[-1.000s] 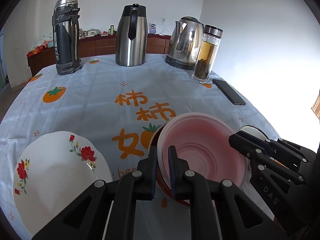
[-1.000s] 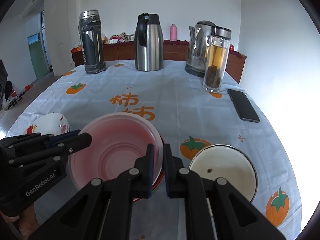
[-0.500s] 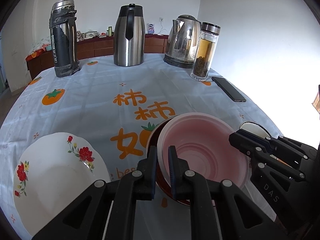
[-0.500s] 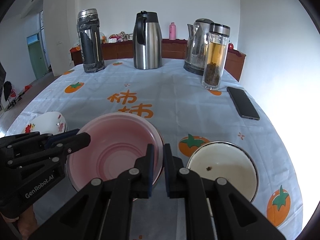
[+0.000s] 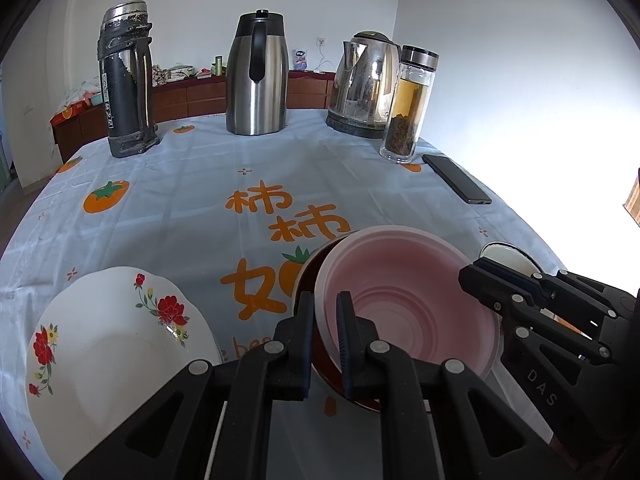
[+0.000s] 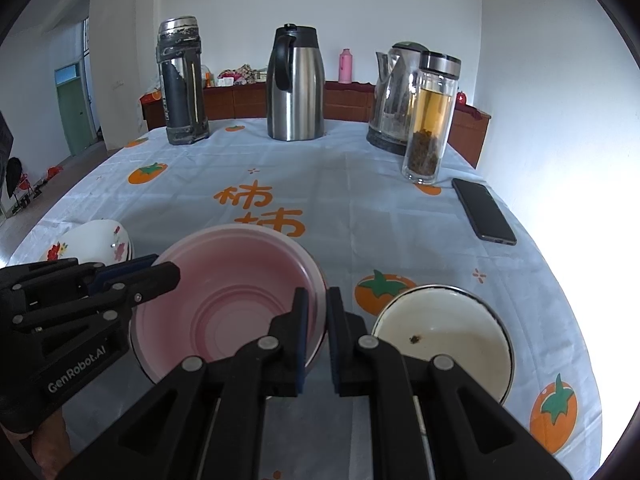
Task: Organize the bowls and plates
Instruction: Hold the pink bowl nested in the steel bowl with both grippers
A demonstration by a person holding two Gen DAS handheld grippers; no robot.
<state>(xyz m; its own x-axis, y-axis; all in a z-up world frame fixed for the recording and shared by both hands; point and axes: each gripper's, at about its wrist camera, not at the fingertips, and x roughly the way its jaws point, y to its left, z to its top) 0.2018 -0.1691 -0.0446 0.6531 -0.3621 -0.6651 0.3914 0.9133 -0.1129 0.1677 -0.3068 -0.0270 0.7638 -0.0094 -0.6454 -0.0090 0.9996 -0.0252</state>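
Far left on the desk (image 5: pixel 192 208), with its pale blue persimmon-print cloth, sits a white scalloped plate with red flowers (image 5: pixel 104 352), nothing touching it. Next over, the left gripper (image 5: pixel 325 312) has its fingers pinched shut on the near-left rim of the pink plastic bowl (image 5: pixel 408 304), which sits nested inside a dark red bowl (image 5: pixel 308 280) that only peeks out on the left edge. The right gripper (image 6: pixel 315 312) is clamped the same way on the pink bowl's right rim, so both ends have hold of it. Just right of that is a white enamel bowl with a dark rim (image 6: pixel 444 336), a small dark speck inside. Flasks, kettle and a phone line the back and right side.
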